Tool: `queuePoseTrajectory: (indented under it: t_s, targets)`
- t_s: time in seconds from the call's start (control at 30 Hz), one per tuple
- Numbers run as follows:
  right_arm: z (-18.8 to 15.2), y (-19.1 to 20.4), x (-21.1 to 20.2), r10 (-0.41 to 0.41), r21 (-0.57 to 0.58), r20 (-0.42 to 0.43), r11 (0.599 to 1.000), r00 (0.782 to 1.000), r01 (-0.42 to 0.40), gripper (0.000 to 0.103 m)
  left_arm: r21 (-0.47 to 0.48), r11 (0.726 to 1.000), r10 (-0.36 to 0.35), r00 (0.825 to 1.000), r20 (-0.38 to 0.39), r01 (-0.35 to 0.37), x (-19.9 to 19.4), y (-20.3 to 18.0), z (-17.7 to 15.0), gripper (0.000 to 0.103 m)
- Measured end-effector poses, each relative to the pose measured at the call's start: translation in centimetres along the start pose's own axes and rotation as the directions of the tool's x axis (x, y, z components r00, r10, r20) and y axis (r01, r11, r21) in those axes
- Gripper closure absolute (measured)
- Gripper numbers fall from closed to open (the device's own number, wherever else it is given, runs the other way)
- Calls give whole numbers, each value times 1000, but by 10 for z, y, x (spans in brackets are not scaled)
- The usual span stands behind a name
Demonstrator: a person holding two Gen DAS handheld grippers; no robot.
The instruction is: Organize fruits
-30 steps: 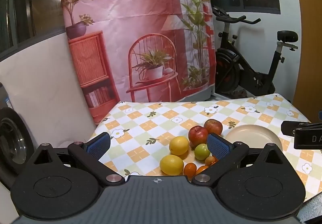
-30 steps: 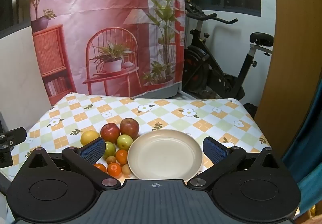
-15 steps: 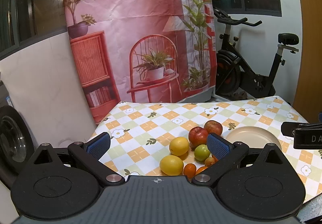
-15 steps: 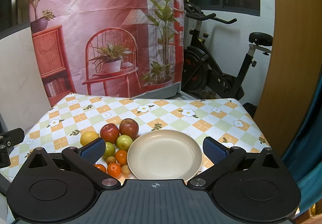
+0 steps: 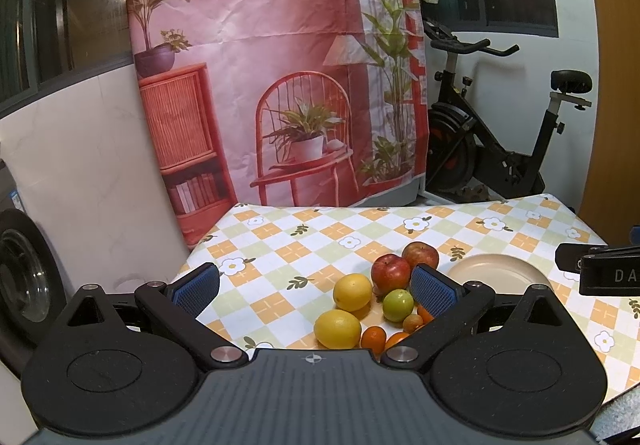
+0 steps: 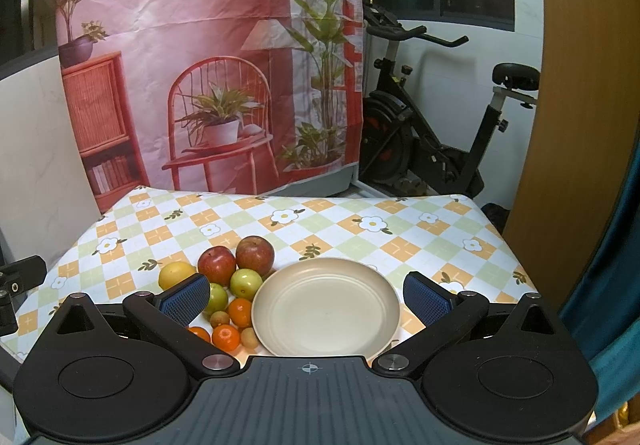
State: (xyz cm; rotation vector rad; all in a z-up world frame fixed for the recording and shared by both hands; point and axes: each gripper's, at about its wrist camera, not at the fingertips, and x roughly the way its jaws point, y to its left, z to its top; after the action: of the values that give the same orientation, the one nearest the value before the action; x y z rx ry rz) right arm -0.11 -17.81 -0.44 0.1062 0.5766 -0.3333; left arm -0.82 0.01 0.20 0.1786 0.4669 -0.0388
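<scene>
While both grippers hang above the near edge of the checked tablecloth (image 6: 400,245), the fruit sits in one tight cluster just left of the cream plate (image 6: 326,309), which holds nothing. At the back stand two red apples (image 6: 236,257), touching each other; the left one is brighter red, the right one duller and brownish. In front of them lie two green fruits (image 6: 245,282), round and glossy. Two yellow lemons (image 5: 344,313) sit on the cluster's left side, one behind the other. Nearest the cameras lie several small oranges (image 6: 226,337) and a few tiny tan-brown fruits (image 6: 249,338), one of them touching the plate's rim. The left gripper (image 5: 314,291) has its jaws spread wide with nothing between them. The right gripper (image 6: 306,295) is likewise wide apart and empty, framing the plate.
</scene>
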Motion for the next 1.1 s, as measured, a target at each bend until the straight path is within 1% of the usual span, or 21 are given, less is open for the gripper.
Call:
queuePoseTrajectory:
  t_s: [1.1]
  targets:
    - [0, 0, -2, 1, 2, 4, 1000, 1000, -1, 0, -14, 1000, -14, 1000, 15, 14, -2, 2, -2, 0]
